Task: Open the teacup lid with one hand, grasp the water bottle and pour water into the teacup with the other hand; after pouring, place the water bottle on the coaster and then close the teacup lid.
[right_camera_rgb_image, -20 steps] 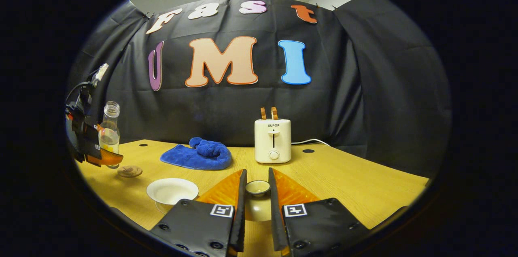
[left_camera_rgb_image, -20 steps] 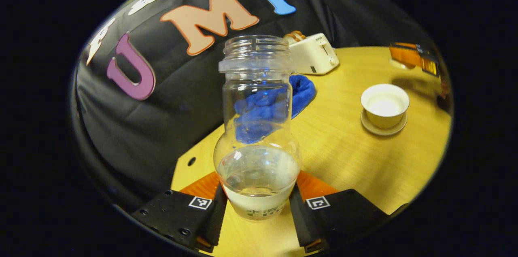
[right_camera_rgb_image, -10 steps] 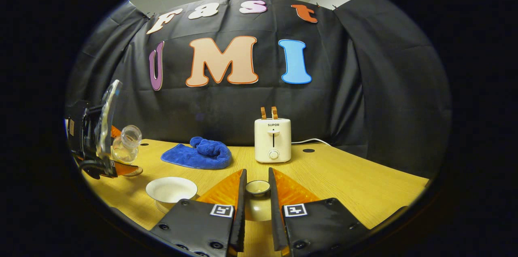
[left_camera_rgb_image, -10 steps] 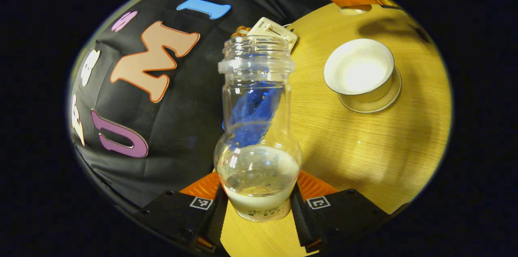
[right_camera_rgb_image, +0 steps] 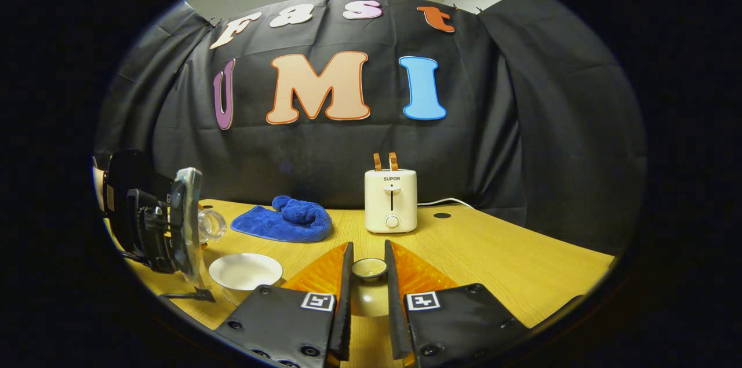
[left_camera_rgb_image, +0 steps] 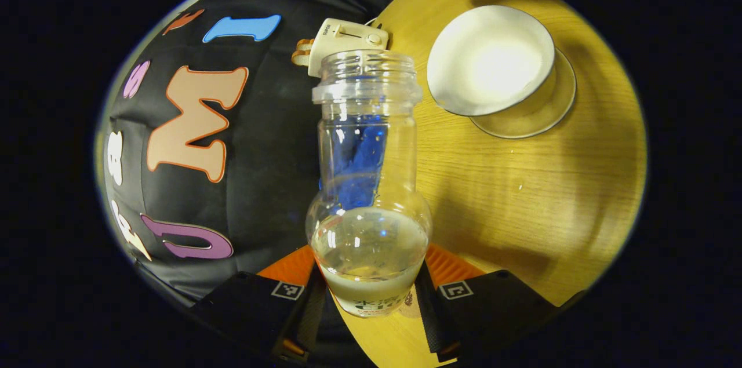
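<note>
Your teacup (left_camera_rgb_image: pixel 490 61) stands uncovered on its saucer (left_camera_rgb_image: pixel 536 116) on the desk (left_camera_rgb_image: pixel 522 194), so the lid step is done. As far as the left gripper view shows, the cup's pale bowl holds nothing, though the glare inside makes that hard to be sure of; I judge the pour has not begun.

Your left claw (left_camera_rgb_image: pixel 371 304) pinches the water bottle (left_camera_rgb_image: pixel 368 182) low on its round belly, both fingers pressed against the glass. The bottle is uncapped and tipped over toward the cup, its open mouth near the cup's rim but not yet over the bowl. Clear water sits in the bulb at the base, roughly a third of the bottle; the neck is dry. In the right gripper view the same bottle's mouth (right_camera_rgb_image: pixel 210 225) shows just above and to the left of the cup (right_camera_rgb_image: pixel 246 271).

Your right claw (right_camera_rgb_image: pixel 367 275) is closed on the teacup lid (right_camera_rgb_image: pixel 369 268), its knob caught between the fingers, held off to the side of the cup.

Left for you: bring the mouth over the bowl and pour, set the bottle on the coaster, then put the lid back on.

Farther out, a blue cloth (right_camera_rgb_image: pixel 284 222) lies on the desk and a white toaster (right_camera_rgb_image: pixel 391 201) stands by the wall.
</note>
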Tool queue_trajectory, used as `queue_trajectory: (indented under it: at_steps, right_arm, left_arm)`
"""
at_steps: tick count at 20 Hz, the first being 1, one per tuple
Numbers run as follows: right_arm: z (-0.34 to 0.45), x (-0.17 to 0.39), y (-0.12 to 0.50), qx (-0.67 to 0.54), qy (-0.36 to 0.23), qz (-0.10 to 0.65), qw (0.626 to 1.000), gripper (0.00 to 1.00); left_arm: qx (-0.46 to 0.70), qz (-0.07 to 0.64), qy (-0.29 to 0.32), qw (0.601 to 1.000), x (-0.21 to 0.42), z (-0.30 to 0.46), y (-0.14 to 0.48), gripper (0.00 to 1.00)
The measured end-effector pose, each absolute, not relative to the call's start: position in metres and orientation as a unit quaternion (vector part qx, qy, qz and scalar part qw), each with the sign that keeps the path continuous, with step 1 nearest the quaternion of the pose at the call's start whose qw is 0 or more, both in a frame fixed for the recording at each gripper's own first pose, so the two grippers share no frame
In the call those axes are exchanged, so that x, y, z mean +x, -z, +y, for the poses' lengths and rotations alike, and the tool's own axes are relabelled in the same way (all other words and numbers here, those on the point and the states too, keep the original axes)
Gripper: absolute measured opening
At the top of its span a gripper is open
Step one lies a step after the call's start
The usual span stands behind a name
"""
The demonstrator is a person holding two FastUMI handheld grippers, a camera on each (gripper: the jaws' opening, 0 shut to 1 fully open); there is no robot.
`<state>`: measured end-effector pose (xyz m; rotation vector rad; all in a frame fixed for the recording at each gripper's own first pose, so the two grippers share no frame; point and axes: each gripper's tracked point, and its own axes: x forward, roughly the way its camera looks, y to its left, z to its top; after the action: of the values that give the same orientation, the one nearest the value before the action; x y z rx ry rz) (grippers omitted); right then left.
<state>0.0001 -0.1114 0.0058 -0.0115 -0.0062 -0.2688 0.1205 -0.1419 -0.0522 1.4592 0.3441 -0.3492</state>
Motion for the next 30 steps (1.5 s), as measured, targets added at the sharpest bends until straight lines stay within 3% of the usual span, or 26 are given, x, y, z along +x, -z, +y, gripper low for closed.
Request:
queue_trajectory:
  at_steps: [12,30]
  right_arm:
    - [-0.114,0.001,-0.006,-0.006,0.138,-0.003,0.990,0.31]
    - [-0.116,0.002,-0.006,-0.006,0.141,-0.004,0.990,0.30]
  left_arm:
    - [0.754,0.114,0.123,0.636,0.126,-0.143,0.017,0.68]
    - [0.821,0.084,0.097,0.556,0.129,-0.146,-0.013,0.69]
